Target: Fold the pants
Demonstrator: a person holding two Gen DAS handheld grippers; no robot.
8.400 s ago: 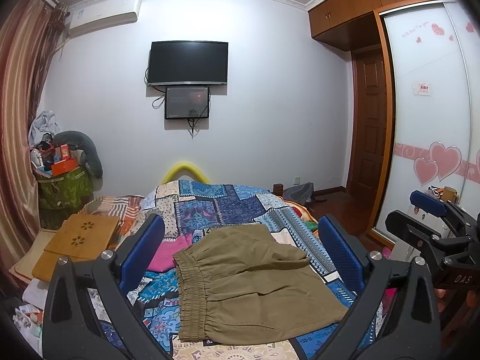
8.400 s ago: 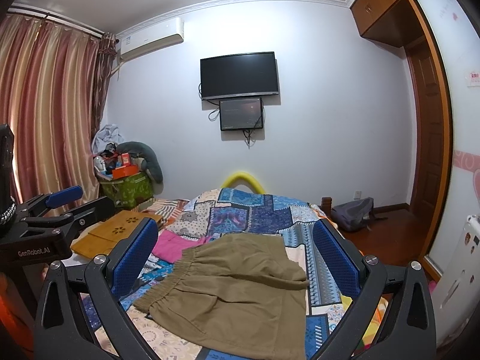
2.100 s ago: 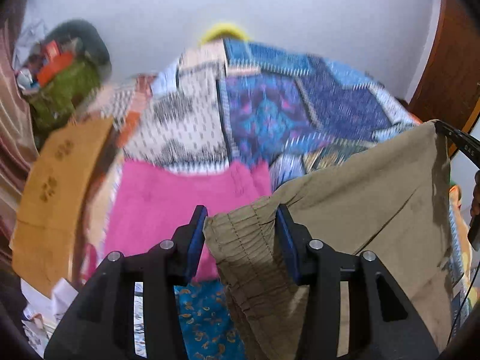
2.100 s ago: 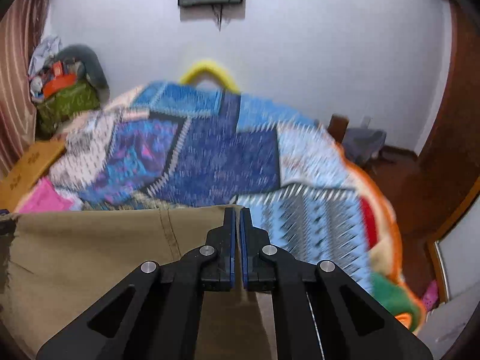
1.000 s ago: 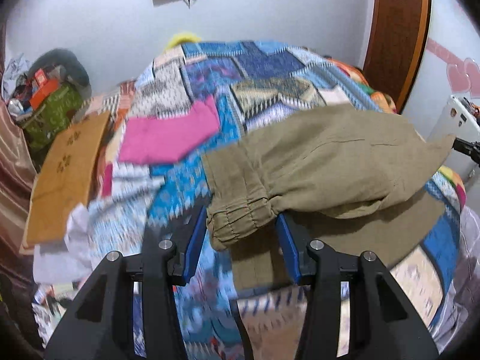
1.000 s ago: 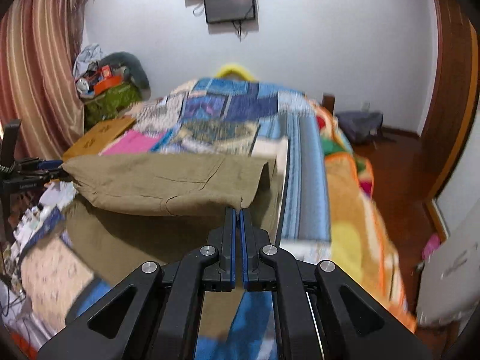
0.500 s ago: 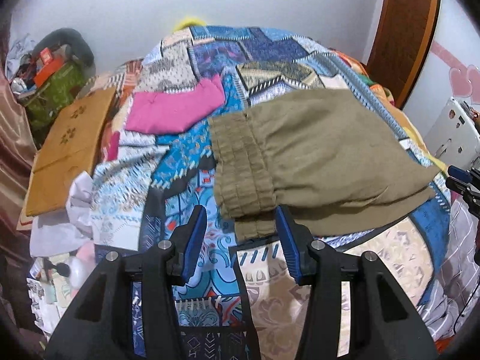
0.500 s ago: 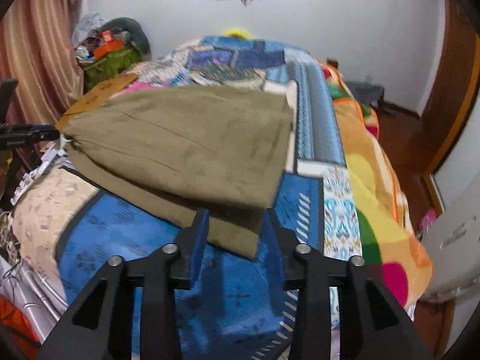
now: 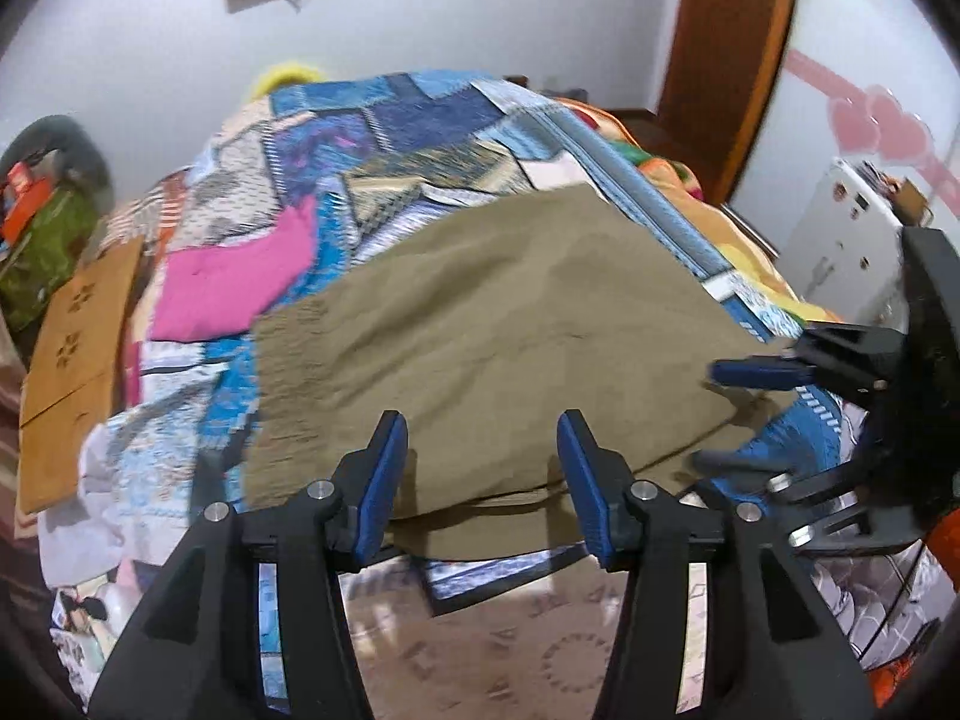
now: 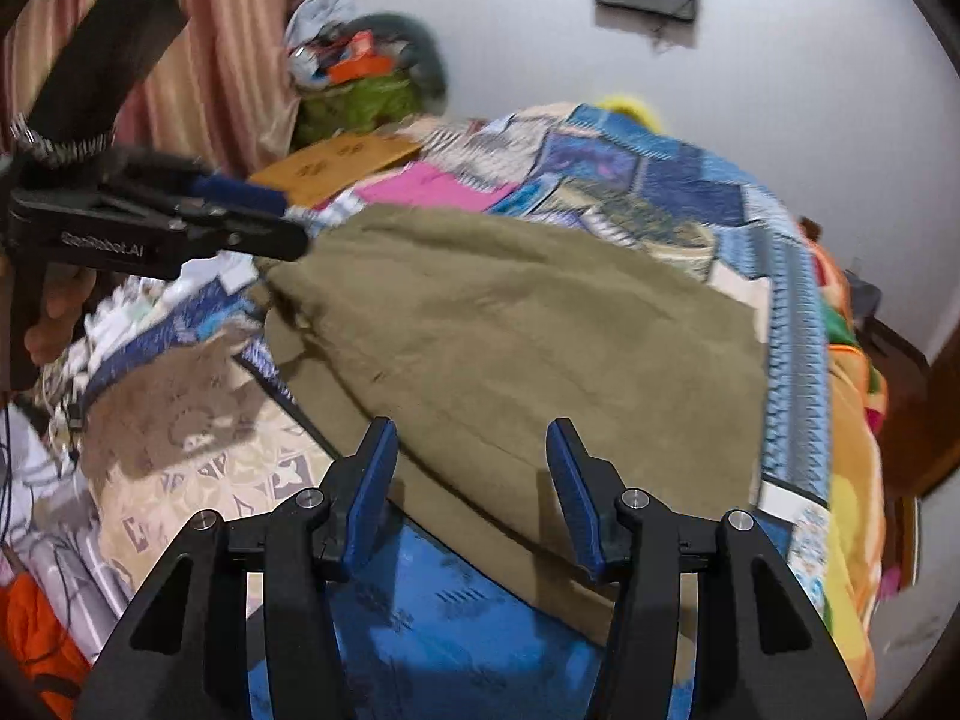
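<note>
Pants (image 9: pixel 480 330) lie flat on the quilt (image 9: pixel 420 138) at the near end of the bed, olive cloth doubled over so that a top layer covers most of a lower one, whose edge peeks out along the near side. The gathered waistband sits on the left, toward the pink cloth (image 9: pixel 234 282) and the brown board (image 9: pixel 72 330) at the bed's edge.

Both grippers hover just above the near hem, empty. The left gripper (image 9: pixel 477 468) has its blue pads wide apart, nothing between them but the cloth seen beyond. The right gripper (image 10: pixel 471 474) is spread the same way, over the leg end of the fold. Each shows up in the other's camera, off to the side, which tells me the two hands sit at opposite ends of the garment.

I judge that one fold is laid down and the hands are free so the cloth can settle. The layers do not quite match at the near edge, so a tidy or a second fold, likely bringing one end across to the other, seems to be what remains. The fabric looks soft and limp; a grip on one layer only would pull the fold apart.
</note>
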